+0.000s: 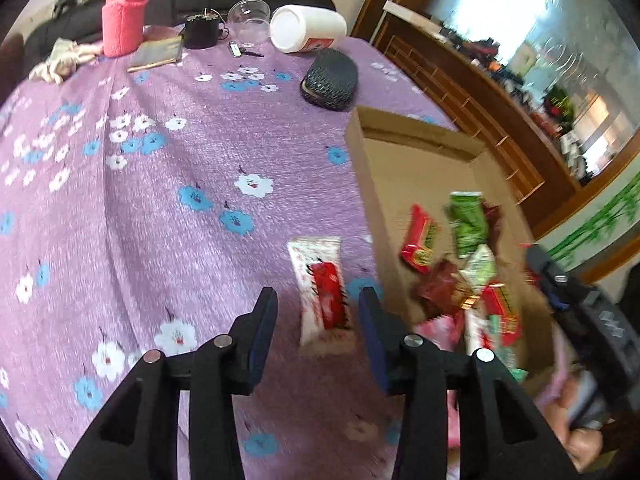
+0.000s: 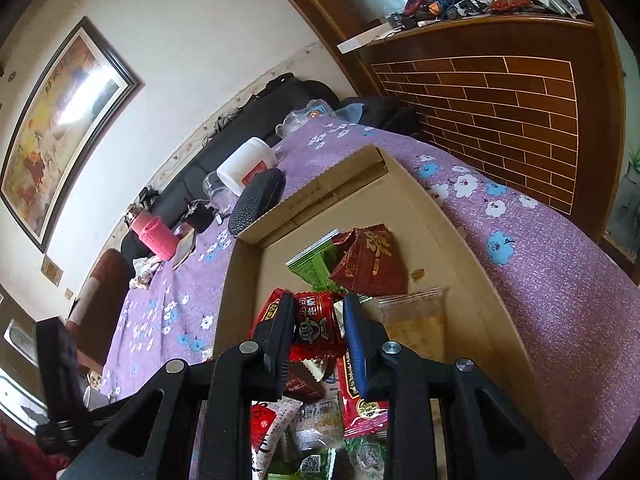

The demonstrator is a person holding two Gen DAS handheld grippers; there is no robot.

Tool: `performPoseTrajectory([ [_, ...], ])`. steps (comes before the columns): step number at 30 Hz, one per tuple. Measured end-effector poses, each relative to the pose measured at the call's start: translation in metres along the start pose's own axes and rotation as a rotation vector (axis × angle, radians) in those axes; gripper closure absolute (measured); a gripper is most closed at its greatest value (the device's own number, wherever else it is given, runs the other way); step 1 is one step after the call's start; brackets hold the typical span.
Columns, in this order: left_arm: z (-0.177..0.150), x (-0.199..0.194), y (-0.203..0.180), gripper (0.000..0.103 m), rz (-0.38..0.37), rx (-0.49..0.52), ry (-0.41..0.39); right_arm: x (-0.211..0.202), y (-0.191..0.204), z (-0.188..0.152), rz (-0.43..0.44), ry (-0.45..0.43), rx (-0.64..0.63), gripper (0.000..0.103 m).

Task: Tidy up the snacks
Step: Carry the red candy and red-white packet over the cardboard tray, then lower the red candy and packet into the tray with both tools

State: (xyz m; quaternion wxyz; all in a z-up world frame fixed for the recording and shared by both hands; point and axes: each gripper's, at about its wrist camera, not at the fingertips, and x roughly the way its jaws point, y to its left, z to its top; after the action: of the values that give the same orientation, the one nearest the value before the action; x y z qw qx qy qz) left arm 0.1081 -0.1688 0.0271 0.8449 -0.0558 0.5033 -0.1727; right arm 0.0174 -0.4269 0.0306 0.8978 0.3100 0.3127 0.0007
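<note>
A white and red snack packet lies on the purple flowered tablecloth, just left of a shallow cardboard box. My left gripper is open, its fingers on either side of the packet's near end. The box holds several snack packets, red, green and dark red. In the right wrist view my right gripper is over the box, its fingers close around a red snack packet. A dark red packet, a green one and a clear one lie beyond it.
At the table's far end stand a pink wrapped bottle, a dark cup, a clear plastic cup, a tipped white tub and a dark glasses case. A wooden partition flanks the table.
</note>
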Motion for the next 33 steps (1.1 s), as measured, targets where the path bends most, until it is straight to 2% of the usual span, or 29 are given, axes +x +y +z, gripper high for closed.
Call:
performPoseTrajectory([
  [6, -0.001, 0.020, -0.012, 0.063, 0.087, 0.092, -0.003, -0.001, 0.001, 0.000, 0.006, 0.000, -0.008, 0.077],
  [9, -0.004, 0.023, -0.017, 0.063, 0.133, 0.146, -0.042, 0.000, 0.001, 0.000, 0.002, 0.002, -0.011, 0.077],
  [10, -0.007, 0.023, -0.019, 0.065, 0.151, 0.166, -0.057, 0.000, 0.001, 0.000, 0.000, 0.003, -0.012, 0.077],
  [11, -0.009, 0.022, -0.019, 0.074, 0.157, 0.169, -0.070, 0.001, 0.001, 0.000, -0.003, 0.004, -0.013, 0.077],
  [13, -0.011, 0.022, -0.017, 0.078, 0.178, 0.180, -0.086, 0.002, 0.003, -0.001, -0.009, 0.005, -0.015, 0.077],
  [17, -0.009, 0.016, -0.004, 0.080, 0.141, 0.124, -0.094, 0.002, 0.003, -0.001, -0.020, 0.005, -0.018, 0.077],
  [19, -0.009, 0.013, 0.000, 0.080, 0.153, 0.111, -0.111, 0.003, 0.003, -0.001, -0.023, 0.005, -0.018, 0.077],
  [24, -0.007, -0.011, -0.001, 0.080, 0.147, 0.087, -0.200, 0.003, 0.003, -0.002, -0.027, 0.005, -0.019, 0.077],
  [27, -0.008, -0.026, -0.009, 0.080, 0.106, 0.093, -0.253, 0.003, 0.002, -0.002, -0.030, 0.005, -0.018, 0.077],
  [29, -0.011, -0.037, -0.019, 0.080, 0.049, 0.113, -0.276, 0.003, 0.002, -0.002, -0.030, 0.007, -0.017, 0.077],
  [33, -0.020, -0.045, -0.045, 0.079, -0.055, 0.185, -0.274, 0.005, 0.002, -0.003, -0.034, 0.011, -0.015, 0.077],
])
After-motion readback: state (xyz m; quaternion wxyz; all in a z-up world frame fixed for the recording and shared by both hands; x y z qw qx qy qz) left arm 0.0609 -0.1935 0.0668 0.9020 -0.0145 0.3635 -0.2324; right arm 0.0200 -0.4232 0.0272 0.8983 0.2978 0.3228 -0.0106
